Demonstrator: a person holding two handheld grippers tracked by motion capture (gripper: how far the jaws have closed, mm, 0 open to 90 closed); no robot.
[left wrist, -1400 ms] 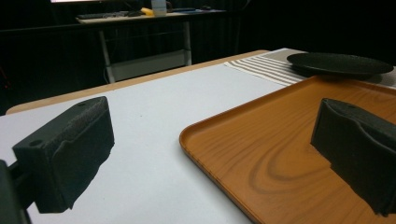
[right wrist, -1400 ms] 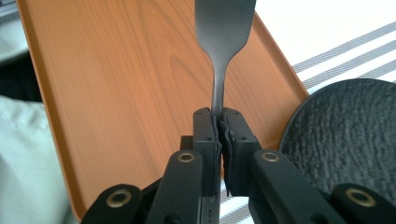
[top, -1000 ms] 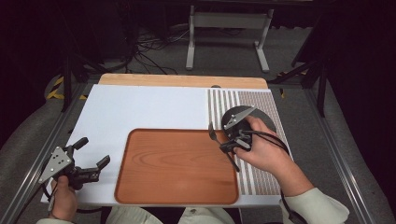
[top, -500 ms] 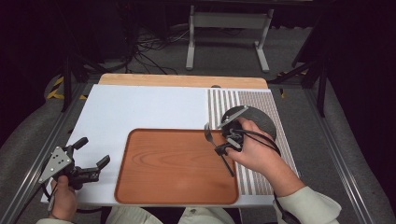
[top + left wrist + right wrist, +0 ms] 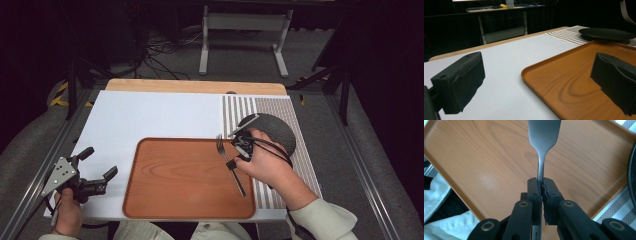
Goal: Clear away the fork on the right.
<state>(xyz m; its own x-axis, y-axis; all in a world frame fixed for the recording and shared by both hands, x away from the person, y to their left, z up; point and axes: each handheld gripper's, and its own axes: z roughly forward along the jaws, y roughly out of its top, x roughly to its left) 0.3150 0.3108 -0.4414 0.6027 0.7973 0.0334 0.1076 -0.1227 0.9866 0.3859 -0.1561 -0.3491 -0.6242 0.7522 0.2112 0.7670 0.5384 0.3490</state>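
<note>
Spanning the white table, a wooden tray; right fingers clench a fork, left released.

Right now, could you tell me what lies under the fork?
Under the fork, clamped in the right hand-held gripper, is the wooden tray, bare there. The hand covers the tray's right edge.

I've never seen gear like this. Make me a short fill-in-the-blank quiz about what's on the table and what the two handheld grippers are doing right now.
1. The right gripper is shut on a metal ____.
2. That utensil hangs over the wooden ____, which is orange-brown.
3. The left gripper has its jaws ____ with nothing between them.
4. The black plate rests on a ____ placemat.

Missing words: fork; tray; open; striped
</note>
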